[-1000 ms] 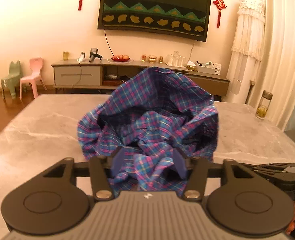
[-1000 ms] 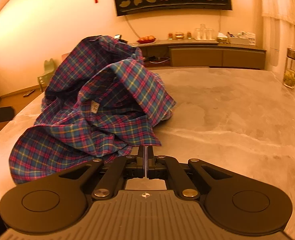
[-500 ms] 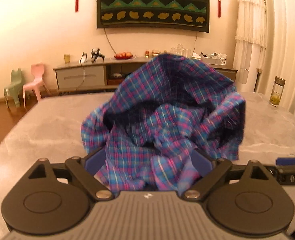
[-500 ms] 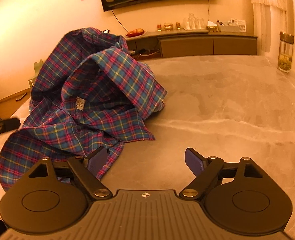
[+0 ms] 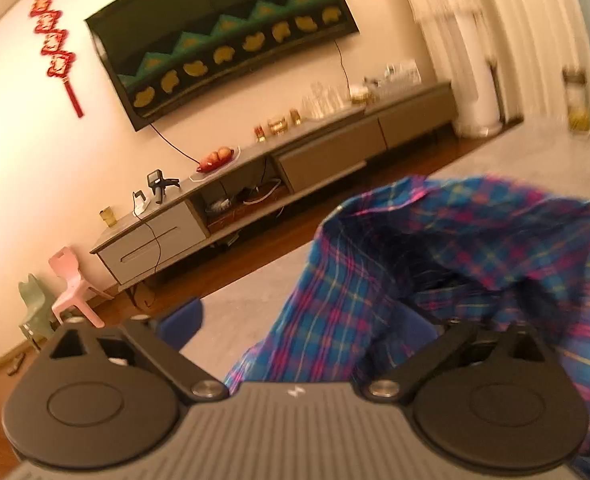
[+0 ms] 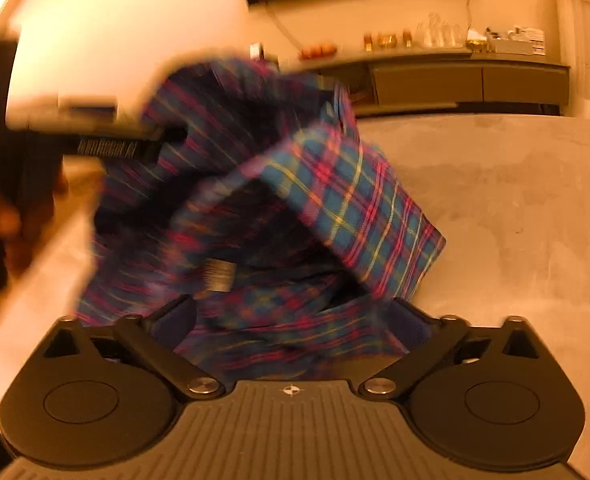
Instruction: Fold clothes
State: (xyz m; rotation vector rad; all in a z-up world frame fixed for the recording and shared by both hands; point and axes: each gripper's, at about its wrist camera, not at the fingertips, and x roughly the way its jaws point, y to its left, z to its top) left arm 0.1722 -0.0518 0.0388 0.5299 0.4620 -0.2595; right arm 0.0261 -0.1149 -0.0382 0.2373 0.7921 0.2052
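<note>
Grey marble bench (image 6: 515, 200) carries a plaid shirt (image 6: 335, 200), crumpled in a heap with no fold made. Both my left gripper (image 5: 307, 320) and right gripper (image 6: 291, 316) are closing, cloth between their spread jaws.

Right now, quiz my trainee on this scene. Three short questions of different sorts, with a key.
1. True or false: the plaid shirt lies flat and neatly folded on the table.
2. The small chair nearest the TV cabinet is: A pink, B blue, C black.
3. What lies between the fingers of the right gripper?

Key
1. False: it is a rumpled heap, partly lifted.
2. A.
3. The plaid shirt. The fingers are closing with its fabric between them and are not yet pinching it.
</note>
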